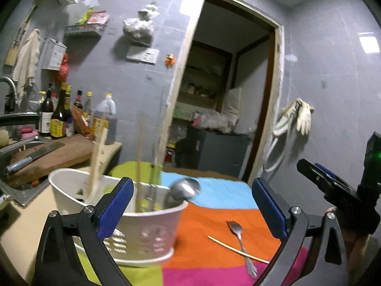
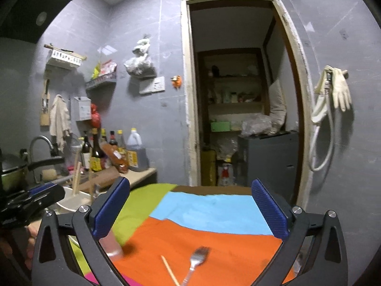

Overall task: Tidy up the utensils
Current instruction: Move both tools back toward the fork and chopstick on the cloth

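Two utensils left loose on the colored mat [image 1: 214, 221]; remainder already standing in the white caddy [image 1: 147, 233]. At far left, caddy on the mat's green edge, holding chopsticks [image 1: 97, 157] and a ladle [image 1: 183, 188], partly framed by the left gripper [image 1: 190, 205], jaws apart and empty. Right of the caddy, on the orange panel: fork [image 2: 195, 262] with tines pointing away, handle toward the cameras, long axis slightly tilted; single chopstick [image 2: 170, 271] crossing under the handle on a diagonal. Both pieces low and near centre between the spread, empty fingers of the right gripper [image 2: 190, 209]. Right gripper judged nearer and better aligned; approach downward and forward, jaws closing across the fork handle, caddy lying to its left.
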The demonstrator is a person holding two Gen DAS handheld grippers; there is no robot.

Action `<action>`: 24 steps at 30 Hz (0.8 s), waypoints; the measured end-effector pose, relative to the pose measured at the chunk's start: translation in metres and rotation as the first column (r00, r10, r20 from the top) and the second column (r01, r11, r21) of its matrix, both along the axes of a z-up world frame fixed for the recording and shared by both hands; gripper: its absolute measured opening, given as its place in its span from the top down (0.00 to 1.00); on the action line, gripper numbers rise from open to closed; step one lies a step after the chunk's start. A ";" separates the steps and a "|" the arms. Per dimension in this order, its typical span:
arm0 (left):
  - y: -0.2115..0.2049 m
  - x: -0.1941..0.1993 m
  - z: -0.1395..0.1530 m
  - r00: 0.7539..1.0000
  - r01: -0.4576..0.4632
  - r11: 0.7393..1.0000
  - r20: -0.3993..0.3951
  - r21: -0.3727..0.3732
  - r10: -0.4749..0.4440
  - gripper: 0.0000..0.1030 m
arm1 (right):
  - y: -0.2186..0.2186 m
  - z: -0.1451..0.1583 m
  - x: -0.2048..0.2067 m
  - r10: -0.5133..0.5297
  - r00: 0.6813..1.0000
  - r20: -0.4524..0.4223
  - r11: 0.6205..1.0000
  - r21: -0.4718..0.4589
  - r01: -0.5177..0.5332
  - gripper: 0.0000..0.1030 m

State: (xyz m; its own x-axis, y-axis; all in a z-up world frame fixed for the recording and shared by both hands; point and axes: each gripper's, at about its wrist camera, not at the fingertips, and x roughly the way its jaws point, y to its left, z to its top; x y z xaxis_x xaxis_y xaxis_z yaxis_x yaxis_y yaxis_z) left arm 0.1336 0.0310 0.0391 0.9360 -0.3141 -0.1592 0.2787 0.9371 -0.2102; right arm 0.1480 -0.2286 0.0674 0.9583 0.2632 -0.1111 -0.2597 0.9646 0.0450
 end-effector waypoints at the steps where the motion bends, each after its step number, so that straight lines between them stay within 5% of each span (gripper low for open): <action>1: -0.005 0.001 -0.002 1.000 0.010 1.000 -0.012 0.005 -0.010 0.05 | -0.004 -0.002 0.000 -0.006 1.000 -0.005 1.000 -0.002 0.006 0.00; 18: -0.061 0.026 -0.044 0.955 0.105 0.991 -0.286 0.077 -0.079 0.05 | -0.047 -0.047 0.007 -0.069 0.981 -0.183 0.994 -0.094 0.053 0.00; 24: -0.066 0.032 -0.055 0.940 0.075 0.989 -0.341 0.129 -0.027 0.05 | -0.049 -0.065 0.017 -0.038 0.954 -0.299 0.994 -0.108 0.006 0.06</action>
